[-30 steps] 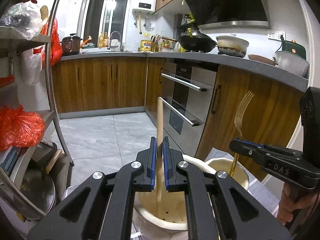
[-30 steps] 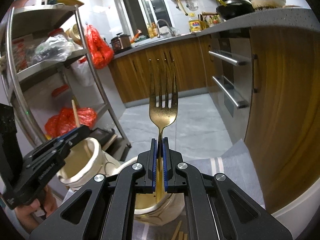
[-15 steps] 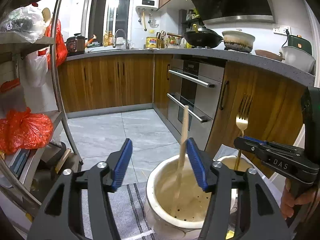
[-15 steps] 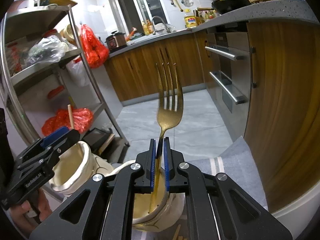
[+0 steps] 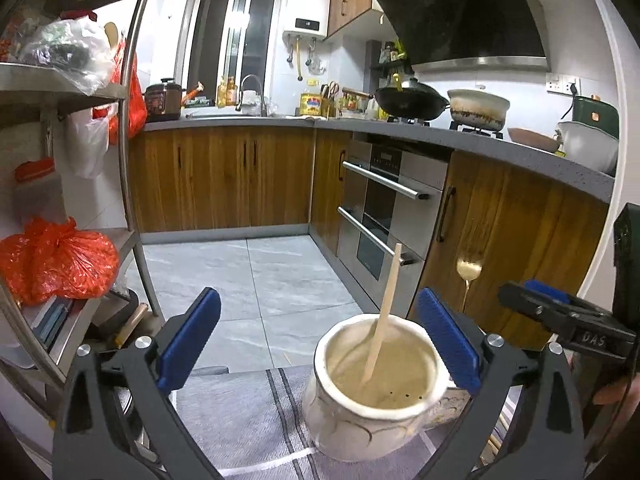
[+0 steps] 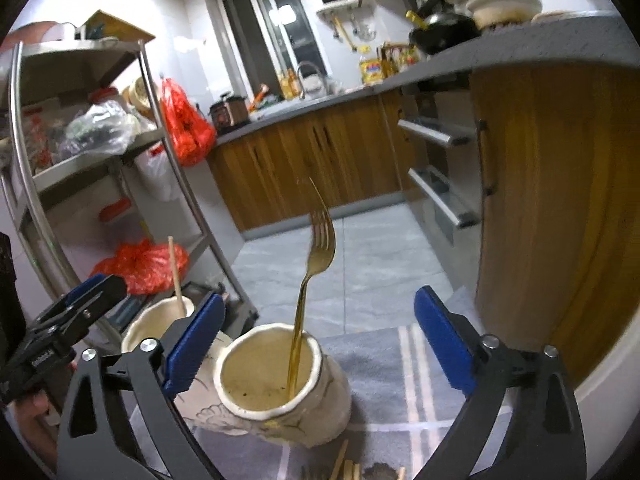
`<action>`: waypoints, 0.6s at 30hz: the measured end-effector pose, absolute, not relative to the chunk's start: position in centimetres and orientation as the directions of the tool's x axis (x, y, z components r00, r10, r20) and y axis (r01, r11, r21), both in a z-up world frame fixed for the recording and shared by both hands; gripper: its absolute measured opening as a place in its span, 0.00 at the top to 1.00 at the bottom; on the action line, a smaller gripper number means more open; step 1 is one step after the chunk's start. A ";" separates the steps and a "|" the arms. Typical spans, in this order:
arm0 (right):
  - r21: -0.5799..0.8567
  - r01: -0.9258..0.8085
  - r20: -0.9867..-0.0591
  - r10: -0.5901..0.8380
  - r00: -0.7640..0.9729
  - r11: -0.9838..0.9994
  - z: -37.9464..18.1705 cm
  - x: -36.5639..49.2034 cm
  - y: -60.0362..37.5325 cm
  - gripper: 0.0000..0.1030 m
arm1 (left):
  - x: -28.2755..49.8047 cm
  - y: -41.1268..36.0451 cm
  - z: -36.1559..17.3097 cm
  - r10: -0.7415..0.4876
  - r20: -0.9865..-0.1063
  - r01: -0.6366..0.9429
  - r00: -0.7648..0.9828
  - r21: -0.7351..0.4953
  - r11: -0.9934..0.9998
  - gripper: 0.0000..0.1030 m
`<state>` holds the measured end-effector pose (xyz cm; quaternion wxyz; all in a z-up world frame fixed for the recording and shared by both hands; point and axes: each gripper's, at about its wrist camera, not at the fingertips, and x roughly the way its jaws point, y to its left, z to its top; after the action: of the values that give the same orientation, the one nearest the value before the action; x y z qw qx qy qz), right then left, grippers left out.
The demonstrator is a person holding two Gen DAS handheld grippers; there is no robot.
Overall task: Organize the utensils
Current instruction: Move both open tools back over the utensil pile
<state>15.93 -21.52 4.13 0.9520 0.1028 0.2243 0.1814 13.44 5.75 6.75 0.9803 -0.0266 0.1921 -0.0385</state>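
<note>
Left wrist view: left gripper [image 5: 320,344] fingers spread wide and opening, blue pads at lower left and lower right of frame, gripping nothing. Cream glazed ceramic utensil crock [image 5: 376,392] sits bottom centre on the grey striped cloth [image 5: 248,412] covering the surface. It lies between the pads but neither touches it. Pale wooden chopstick [image 5: 382,320] stands inside, lower end on the perforated floor of the crock, leaning up toward the right, top end free. At the right edge, the right gripper [image 5: 560,316] enters side-on, black body, with part of a hand [image 5: 612,388] behind it. Gold metal fork [image 5: 469,270] shows tines-up just left of that gripper, its lower part hidden behind the near crock and finger. Background: wood cabinets, steel oven, black wok on the grey countertop, red plastic bag [image 5: 56,260] on the metal rack [image 5: 136,160] at left. Right wrist view: right gripper [image 6: 320,332] fingers also spread wide and opening, nothing gripped. Second cream ceramic crock [image 6: 280,384] at bottom centre between the pads, untouched. The gold fork [image 6: 316,264] stands in it handle-down, tines up, leaning against the far rim. At lower left, the first crock [image 6: 148,324] with the chopstick [image 6: 175,272] upright in it, partly behind the left pad. Left gripper [image 6: 72,320] comes in from the left edge above it. Some more wooden sticks [image 6: 348,468] lie on the cloth at bottom edge, mostly cut off.
</note>
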 end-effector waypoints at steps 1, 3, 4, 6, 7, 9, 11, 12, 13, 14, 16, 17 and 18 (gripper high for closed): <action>0.258 -0.292 -0.378 0.374 0.847 0.921 4.4 15.4 -21.8 0.05 | 12.9 5.8 6.9 -0.083 -0.370 0.065 0.925 -0.063 0.996 0.06; 0.219 -0.279 -0.367 0.344 0.864 0.935 4.8 14.4 -22.2 0.05 | 12.1 5.7 7.0 -0.088 -0.368 0.071 0.926 -0.060 0.996 0.06; 0.199 -0.273 -0.363 0.330 0.871 0.941 4.9 13.9 -22.3 0.05 | 11.6 5.7 7.1 -0.093 -0.368 0.076 0.925 -0.061 0.995 0.06; 0.176 -0.261 -0.362 0.309 0.879 0.949 5.1 13.2 -22.8 0.05 | 10.7 5.6 7.2 -0.105 -0.367 0.089 0.924 -0.060 0.994 0.06; 0.167 -0.253 -0.366 0.299 0.881 0.953 5.1 12.7 -23.0 0.05 | 10.2 5.5 7.2 -0.110 -0.367 0.096 0.924 -0.058 0.994 0.06; 0.155 -0.239 -0.376 0.281 0.883 0.959 5.0 12.2 -23.4 0.05 | 9.6 5.3 7.3 -0.124 -0.374 0.112 0.919 -0.055 0.992 0.05; 0.138 -0.227 -0.385 0.263 0.885 0.964 4.9 11.5 -23.6 0.05 | 8.8 5.2 7.3 -0.135 -0.378 0.125 0.916 -0.051 0.991 0.05; 0.130 -0.225 -0.389 0.258 0.884 0.966 4.8 11.2 -23.7 0.05 | 8.5 5.2 7.3 -0.137 -0.379 0.127 0.915 -0.051 0.991 0.05; 0.119 -0.224 -0.396 0.253 0.883 0.967 4.6 10.9 -23.8 0.05 | 8.0 5.3 7.3 -0.140 -0.379 0.129 0.915 -0.052 0.990 0.05; 0.106 -0.224 -0.404 0.248 0.881 0.969 4.4 10.6 -23.8 0.05 | 7.8 5.3 7.2 -0.142 -0.381 0.131 0.914 -0.055 0.990 0.05; 0.075 -0.226 -0.412 0.237 0.880 0.971 4.1 9.8 -23.8 0.05 | 7.2 5.6 7.0 -0.150 -0.386 0.135 0.910 -0.067 0.989 0.05; 0.052 -0.229 -0.421 0.229 0.878 0.972 3.8 9.4 -23.7 0.05 | 6.9 5.7 6.8 -0.153 -0.392 0.136 0.907 -0.072 0.988 0.05; 0.038 -0.230 -0.430 0.224 0.875 0.972 3.6 9.1 -23.8 0.05 | 6.7 5.7 6.5 -0.154 -0.399 0.136 0.904 -0.073 0.988 0.05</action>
<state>9.05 -23.77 3.56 0.9681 -0.0073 0.2213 0.1172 6.69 5.74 6.52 0.9754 -0.0219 0.2063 -0.0744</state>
